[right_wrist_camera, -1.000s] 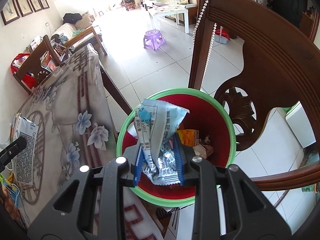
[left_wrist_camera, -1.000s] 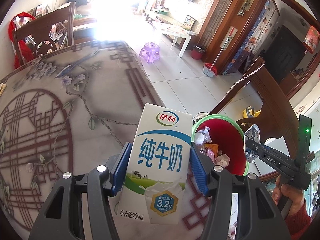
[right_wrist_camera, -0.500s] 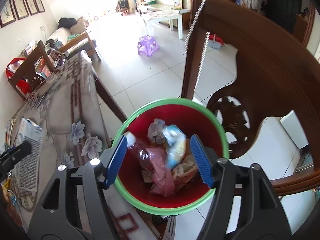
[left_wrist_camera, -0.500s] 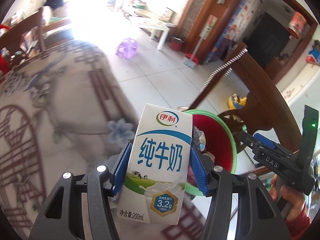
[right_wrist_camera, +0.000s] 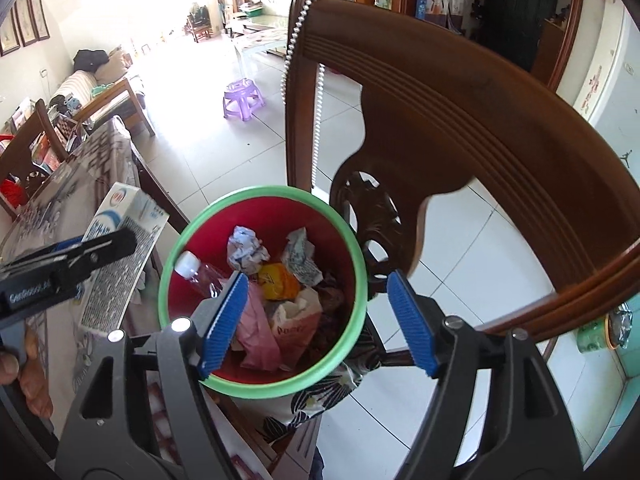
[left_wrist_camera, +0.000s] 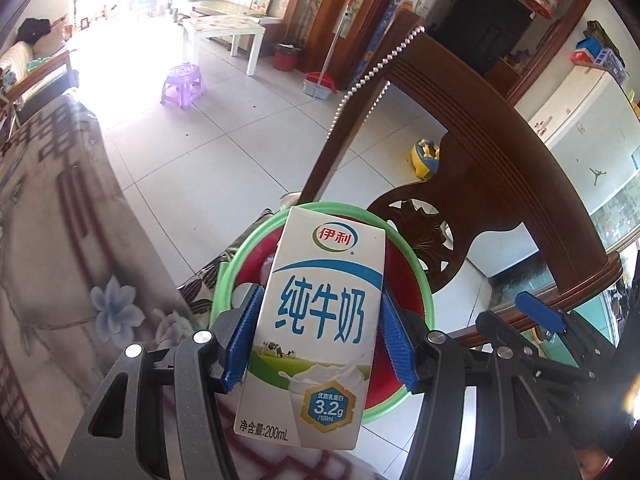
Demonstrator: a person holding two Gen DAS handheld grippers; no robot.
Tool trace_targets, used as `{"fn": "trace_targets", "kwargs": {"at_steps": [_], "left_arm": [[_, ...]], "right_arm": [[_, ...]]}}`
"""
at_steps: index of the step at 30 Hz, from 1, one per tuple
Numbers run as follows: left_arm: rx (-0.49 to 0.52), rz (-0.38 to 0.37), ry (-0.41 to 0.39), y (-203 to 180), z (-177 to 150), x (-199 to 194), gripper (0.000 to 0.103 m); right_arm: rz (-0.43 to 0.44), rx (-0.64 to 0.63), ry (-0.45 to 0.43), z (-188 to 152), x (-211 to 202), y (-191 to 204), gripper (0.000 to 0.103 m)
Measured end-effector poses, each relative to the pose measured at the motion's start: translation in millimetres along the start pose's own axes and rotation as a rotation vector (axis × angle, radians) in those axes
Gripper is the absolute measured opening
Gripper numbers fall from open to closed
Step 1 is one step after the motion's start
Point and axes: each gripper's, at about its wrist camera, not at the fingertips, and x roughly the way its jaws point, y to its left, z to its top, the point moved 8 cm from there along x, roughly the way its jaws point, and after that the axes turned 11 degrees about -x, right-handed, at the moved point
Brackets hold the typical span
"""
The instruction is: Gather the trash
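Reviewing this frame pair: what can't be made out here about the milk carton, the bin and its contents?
- Left wrist view: the milk carton in the left hand-held gripper hides most of the red bin and its contents.
- Same view: the right hand-held gripper is cut off by the edge; its opening jaws show only in the right wrist view.
- Right wrist view: the right hand-held gripper's blue pads cover part of the trash; the bin's floor is buried.
- The carton's small print is unreadable.

- Pale floor tiles glare under strong daylight.
- A purple stool stands near a white low table.
- A dark wooden chair carries a bead string.
- Framed pictures hang above a sofa.
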Motion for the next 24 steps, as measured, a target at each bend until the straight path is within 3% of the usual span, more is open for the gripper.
{"fn": "trace_targets", "kwargs": {"at_steps": [10,12,17,21,24], "left_arm": [[0.047,-0.029,0.048,-24,4,25,0.056],[0.045,-0.041,0.049,-26,5,25,0.074],[0.036,-0.058,0.039,-24,0,11,0.081],[0.023,-0.063,-0.007,-13,-8,-19,0.085],[0.042,-0.028,-0.105,4,-15,-54,0.092]], "right_arm": [[-0.019,-0.006,0.006,-4,1,-6,0.070],[-0.023,-0.008,0.009,-6,0,-4,0.070],[-0.049,-0.032,0.013,-13,-8,-1,0.072],[-0.066,-0.021,0.001,-21,-23,3,0.072],[-0.080,-0.019,-0.019,-27,-39,13,0.074]]}}
